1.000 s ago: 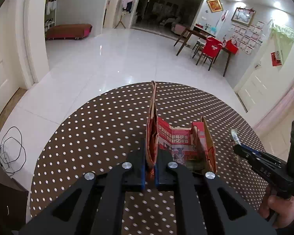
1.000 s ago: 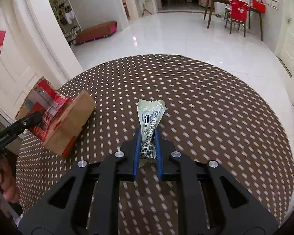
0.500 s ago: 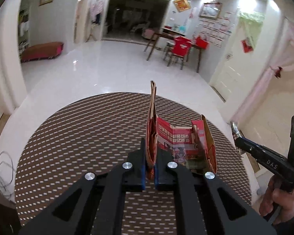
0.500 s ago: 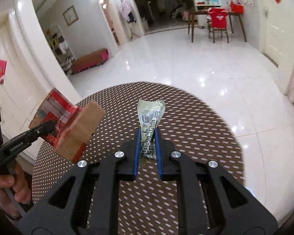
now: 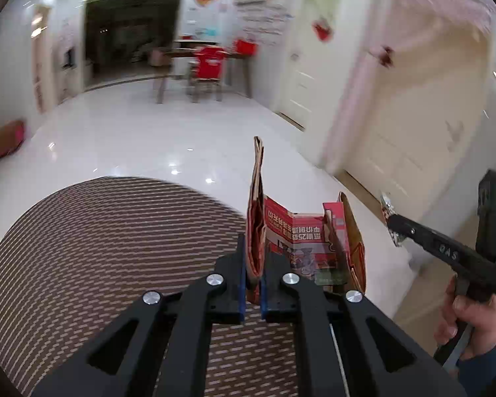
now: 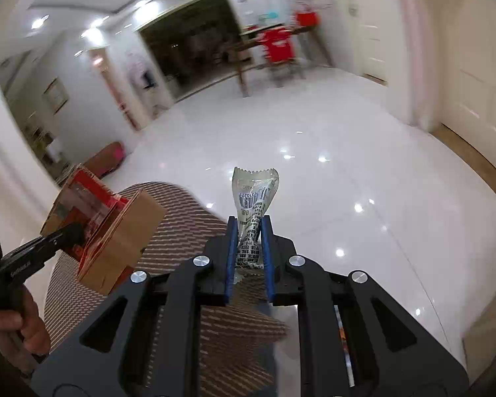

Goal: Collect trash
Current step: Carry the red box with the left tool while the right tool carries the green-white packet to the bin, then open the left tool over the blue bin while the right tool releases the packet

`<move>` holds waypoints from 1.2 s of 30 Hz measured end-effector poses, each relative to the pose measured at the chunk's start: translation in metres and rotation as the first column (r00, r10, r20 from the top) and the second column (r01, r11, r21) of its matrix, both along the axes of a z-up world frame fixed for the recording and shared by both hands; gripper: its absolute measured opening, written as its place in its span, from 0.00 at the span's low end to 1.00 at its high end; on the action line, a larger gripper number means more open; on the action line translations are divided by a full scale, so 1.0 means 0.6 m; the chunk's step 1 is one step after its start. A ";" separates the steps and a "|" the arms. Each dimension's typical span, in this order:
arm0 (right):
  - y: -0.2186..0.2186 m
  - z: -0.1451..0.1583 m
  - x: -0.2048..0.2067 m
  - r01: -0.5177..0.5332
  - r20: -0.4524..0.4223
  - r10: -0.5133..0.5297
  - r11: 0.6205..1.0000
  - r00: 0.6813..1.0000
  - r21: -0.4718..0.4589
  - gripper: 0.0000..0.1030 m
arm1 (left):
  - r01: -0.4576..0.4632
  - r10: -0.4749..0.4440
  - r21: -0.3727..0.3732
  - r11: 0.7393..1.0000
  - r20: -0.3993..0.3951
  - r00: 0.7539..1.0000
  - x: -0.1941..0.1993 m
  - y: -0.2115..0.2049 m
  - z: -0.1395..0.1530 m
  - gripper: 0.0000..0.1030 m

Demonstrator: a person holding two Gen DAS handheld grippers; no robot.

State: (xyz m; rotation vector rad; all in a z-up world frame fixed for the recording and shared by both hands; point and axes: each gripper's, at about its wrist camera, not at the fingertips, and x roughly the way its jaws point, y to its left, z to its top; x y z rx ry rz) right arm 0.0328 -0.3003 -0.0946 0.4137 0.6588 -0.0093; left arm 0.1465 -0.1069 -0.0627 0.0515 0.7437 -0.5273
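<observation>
Jaws of both grippers clamped on trash, both pieces lifted clear of the table.

Left wrist view: the left gripper (image 5: pixel 253 286) pinches a flap of the torn red-and-brown cardboard box (image 5: pixel 301 235), held above the near right edge of the round brown dotted tabletop (image 5: pixel 99 248); the right gripper (image 5: pixel 393 228) shows at the right. Right wrist view: the right gripper grips the crumpled pale green plastic wrapper (image 6: pixel 253 211) over the glossy white floor (image 6: pixel 347 165), the box at left. Pickup looks done; no bin is visible, so disposal remains.
</observation>
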 end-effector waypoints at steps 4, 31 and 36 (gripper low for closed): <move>-0.078 -0.037 -0.043 0.104 -0.046 -0.103 0.994 0.994 0.033 0.14 | 0.126 -0.123 0.073 0.989 -0.038 0.992 -0.013 -0.113 -0.037 0.06; -0.245 -0.251 -0.096 0.286 -0.315 -0.206 0.930 0.926 0.233 0.77 | 0.326 -0.229 0.330 0.886 -0.300 0.926 -0.033 -0.378 -0.282 0.84; -0.241 -0.237 -0.100 0.301 -0.315 -0.223 0.926 0.923 0.227 0.94 | 0.297 -0.227 0.288 0.910 -0.251 0.941 -0.038 -0.358 -0.247 0.87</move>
